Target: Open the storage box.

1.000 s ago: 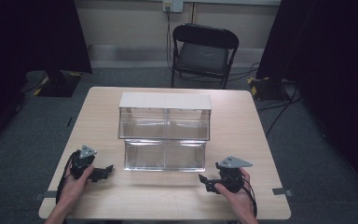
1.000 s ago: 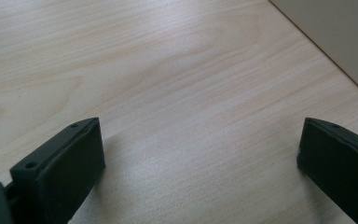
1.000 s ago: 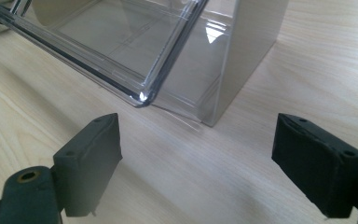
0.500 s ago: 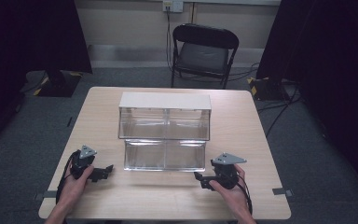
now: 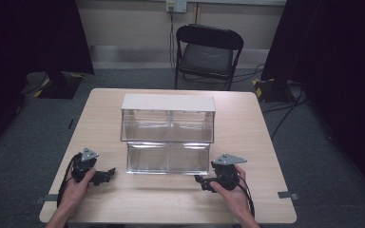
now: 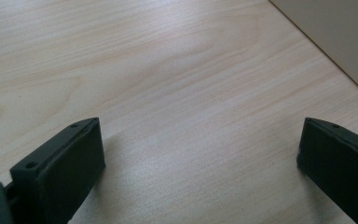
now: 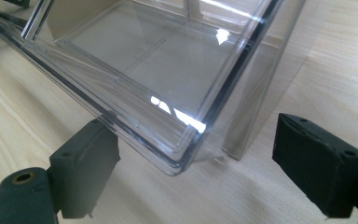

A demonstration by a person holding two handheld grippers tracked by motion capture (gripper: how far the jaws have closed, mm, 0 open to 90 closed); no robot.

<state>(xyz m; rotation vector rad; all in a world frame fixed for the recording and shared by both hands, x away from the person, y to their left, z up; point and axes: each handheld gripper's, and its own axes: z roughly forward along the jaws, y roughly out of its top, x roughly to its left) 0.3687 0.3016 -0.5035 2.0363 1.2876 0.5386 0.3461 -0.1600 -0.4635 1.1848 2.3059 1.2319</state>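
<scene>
— High view first: where is everything?
— A clear two-tier organiser (image 5: 168, 137) stands mid-table (image 5: 266, 142). The left gripper (image 5: 105, 174) rests near its lower left corner, the right gripper (image 5: 201, 181) just by its lower right corner, each held in a hand.
— Left gripper view?
— Jaws spread wide over bare wood, nothing between them; a pale box corner (image 6: 335, 37) sits at upper right.
— Right gripper view?
— Jaws spread too, framing the lower drawer's (image 7: 168, 70) clear front corner; the left jaw sits just beside its rim, though touching I cannot tell.
</scene>
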